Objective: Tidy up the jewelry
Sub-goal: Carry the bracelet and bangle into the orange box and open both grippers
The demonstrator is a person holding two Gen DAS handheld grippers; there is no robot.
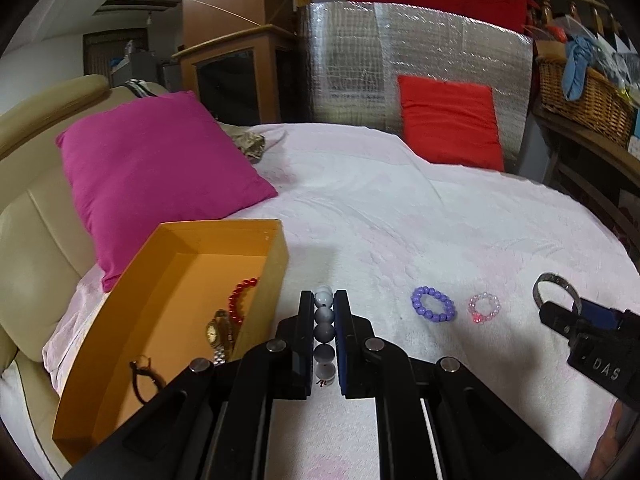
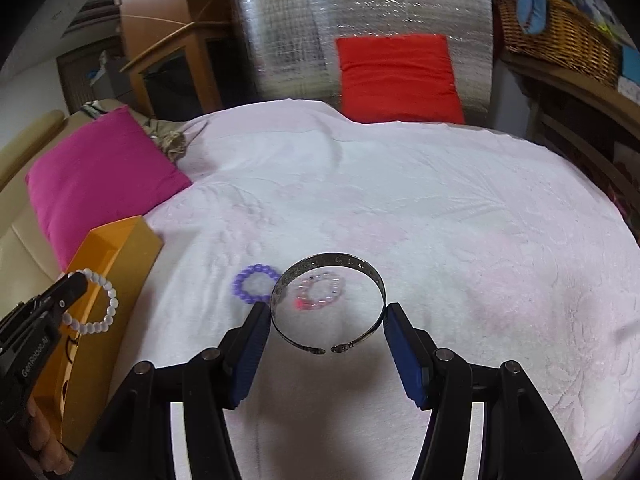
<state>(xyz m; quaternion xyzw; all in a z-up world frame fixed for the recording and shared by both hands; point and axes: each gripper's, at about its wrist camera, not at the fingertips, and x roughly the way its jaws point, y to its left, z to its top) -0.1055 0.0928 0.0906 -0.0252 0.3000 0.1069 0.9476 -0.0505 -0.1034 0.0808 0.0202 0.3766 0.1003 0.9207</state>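
Stock as I read it: orange box (image 1: pixel 276 256), lower left of the left view, already holds a red bracelet (image 1: pixel 240 298), a watch (image 1: pixel 214 332) and a dark cord piece (image 1: pixel 144 376). My left hand-held gripper (image 1: pixel 324 304) is clamped on a white bead bracelet (image 1: pixel 324 320) just right of the box; my right hand-held gripper (image 2: pixel 326 320) pinches a metal bangle (image 2: pixel 328 308) across its width. A purple bracelet (image 1: pixel 434 304) and a pink one (image 1: pixel 484 308) lie on the bed (image 1: pixel 400 200), beyond.
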